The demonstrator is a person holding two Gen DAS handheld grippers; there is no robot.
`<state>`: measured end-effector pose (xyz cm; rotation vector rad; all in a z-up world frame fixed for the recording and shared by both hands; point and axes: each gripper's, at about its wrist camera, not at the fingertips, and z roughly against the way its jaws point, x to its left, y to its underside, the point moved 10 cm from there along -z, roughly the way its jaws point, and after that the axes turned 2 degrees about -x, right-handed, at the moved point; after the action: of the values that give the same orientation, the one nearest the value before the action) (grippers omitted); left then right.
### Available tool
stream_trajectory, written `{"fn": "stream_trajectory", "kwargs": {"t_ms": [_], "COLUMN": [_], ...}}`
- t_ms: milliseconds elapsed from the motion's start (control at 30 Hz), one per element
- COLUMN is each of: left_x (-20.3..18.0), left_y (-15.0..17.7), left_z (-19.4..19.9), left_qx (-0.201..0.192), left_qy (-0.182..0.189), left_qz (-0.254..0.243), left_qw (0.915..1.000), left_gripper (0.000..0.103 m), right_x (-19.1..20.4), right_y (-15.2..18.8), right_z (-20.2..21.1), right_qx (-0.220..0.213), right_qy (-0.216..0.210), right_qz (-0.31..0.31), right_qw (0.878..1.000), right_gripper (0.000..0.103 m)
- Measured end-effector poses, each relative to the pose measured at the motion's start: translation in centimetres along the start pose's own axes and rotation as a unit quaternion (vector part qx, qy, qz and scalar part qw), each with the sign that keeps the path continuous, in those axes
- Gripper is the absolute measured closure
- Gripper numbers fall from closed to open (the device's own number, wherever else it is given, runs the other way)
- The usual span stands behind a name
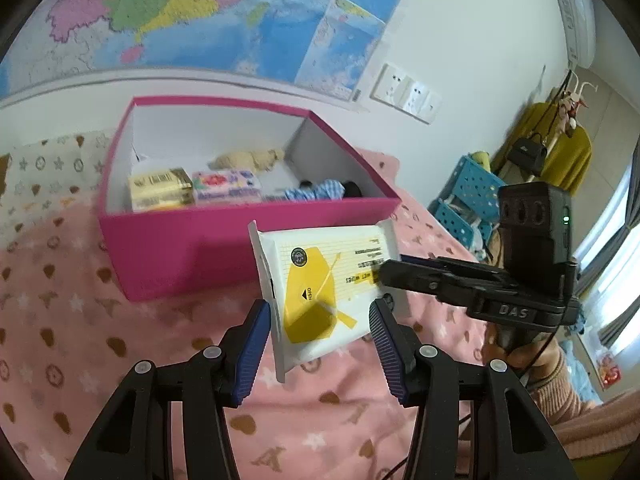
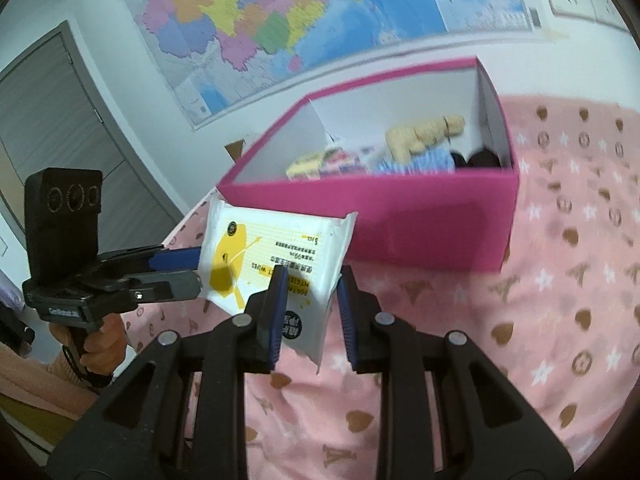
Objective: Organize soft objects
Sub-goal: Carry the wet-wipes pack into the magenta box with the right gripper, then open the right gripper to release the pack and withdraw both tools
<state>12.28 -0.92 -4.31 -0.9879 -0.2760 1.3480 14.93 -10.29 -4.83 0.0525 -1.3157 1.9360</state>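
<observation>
Pink box (image 1: 192,248) beyond both tongs, contents blurred, partly hidden behind its front wall. Wipes pack (image 1: 320,292) lifted over blanket (image 1: 120,340), between both tongs: left gripper (image 1: 320,344) pinches its near end, right gripper (image 2: 310,312) its other end; print blurry.

Bright daylit room, fisheye views, mild motion blur.
Daylight enters via window (image 1: 616,280) at right edge of left wrist view, blown out. Soft shadows on pink blanket (image 2: 560,300). Box (image 2: 400,216) contents smeared, map (image 1: 180,12) soft; edges bend, corners black.
</observation>
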Motion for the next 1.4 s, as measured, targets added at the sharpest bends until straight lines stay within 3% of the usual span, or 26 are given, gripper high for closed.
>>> {"fn": "stream_trajectory", "kwargs": {"t_ms": [533, 1400], "left_x": [1.9, 5.9], "left_y": [-6.2, -8.4], "left_z": [-0.4, -3.2], "left_qx": [-0.042, -0.033], "left_qy": [-0.034, -0.068], "left_qz": [-0.017, 0.011], "left_qw": [0.9984, 0.9971], "left_gripper": [0.052, 0.052], "right_x": [-0.3, -2.5], "right_y": [-7.2, -9.3], "right_z": [-1.8, -6.2], "right_qx": [-0.029, 0.006], "right_qy": [0.003, 0.005], "right_qz": [0.022, 0.007], "right_qw": [0.999, 1.0], "right_gripper": [0.075, 0.075]}}
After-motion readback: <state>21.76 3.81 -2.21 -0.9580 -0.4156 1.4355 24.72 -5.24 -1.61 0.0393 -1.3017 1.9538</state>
